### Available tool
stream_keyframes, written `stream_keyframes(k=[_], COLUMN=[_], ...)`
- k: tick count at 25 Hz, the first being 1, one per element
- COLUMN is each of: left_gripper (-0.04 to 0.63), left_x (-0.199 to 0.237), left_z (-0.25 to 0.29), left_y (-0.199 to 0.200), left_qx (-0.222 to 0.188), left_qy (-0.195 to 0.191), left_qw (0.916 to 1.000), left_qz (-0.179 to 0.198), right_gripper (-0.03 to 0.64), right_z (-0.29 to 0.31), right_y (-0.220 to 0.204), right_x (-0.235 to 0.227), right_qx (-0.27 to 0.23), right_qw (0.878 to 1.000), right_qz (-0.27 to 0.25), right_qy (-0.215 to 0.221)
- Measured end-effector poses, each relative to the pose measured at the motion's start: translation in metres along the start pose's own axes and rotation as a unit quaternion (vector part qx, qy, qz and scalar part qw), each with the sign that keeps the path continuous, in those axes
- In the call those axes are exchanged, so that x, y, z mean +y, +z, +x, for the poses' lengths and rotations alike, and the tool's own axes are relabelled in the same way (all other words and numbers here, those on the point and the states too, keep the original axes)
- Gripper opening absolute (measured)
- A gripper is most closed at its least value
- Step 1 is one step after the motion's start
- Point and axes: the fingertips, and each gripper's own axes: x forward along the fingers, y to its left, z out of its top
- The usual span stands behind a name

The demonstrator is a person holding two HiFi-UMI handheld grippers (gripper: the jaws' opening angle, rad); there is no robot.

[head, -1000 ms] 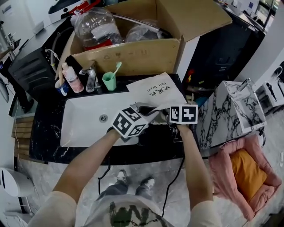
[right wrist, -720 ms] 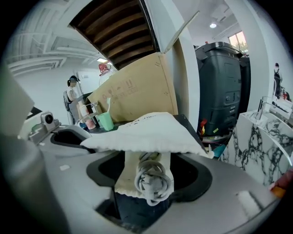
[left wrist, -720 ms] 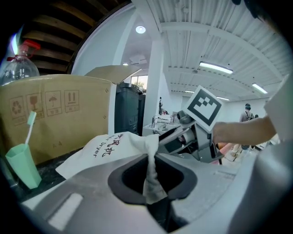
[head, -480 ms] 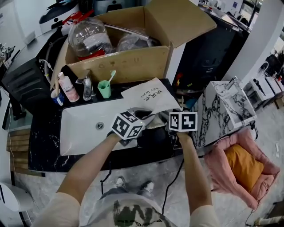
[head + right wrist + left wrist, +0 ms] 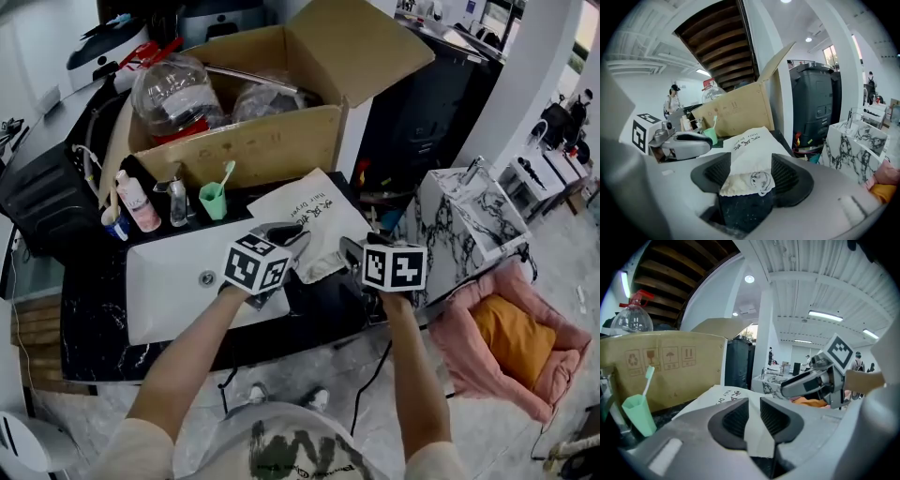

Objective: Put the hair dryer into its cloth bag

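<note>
White cloth bag [image 5: 317, 211] lies flat, mouth between unclamped jaws, left gripper [image 5: 292, 234] just opening, right gripper [image 5: 349, 251] just closing; likely step: spreading it, needing rim pinches.

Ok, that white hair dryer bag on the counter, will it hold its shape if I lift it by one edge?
Probably not: the cloth bag lies flat and thin on the counter, so it should droop. Its mouth is puckered, suggesting soft fabric. It looks empty, so likely very light.
</note>
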Motion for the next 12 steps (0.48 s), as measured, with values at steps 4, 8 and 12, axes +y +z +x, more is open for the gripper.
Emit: stream_keyframes(k=[4, 8, 12], left_gripper=[0.087, 0.086, 0.086], left_x=[0.009, 0.015, 0.022], left_z=[-0.014, -0.030, -0.046], left_y=[0.010, 0.021, 0.031], left_qx=[-0.011, -0.023, -0.039], left_qy=[0.027, 0.054, 0.080], left_qw=[0.9996, 0.9982, 0.9960], left_qz=[0.006, 0.012, 0.011], right_gripper=[0.236, 0.201, 0.174], right_z=[-0.014, -0.030, -0.040], right_y=[0.008, 0.022, 0.030], right_x=[0.002, 0.006, 0.011], right_qx=[-0.023, -0.057, -0.083], right_qw=[1.000, 0.998, 0.996], right_qz=[-0.008, -0.015, -0.027], right_qy=[-0.010, -0.018, -0.024])
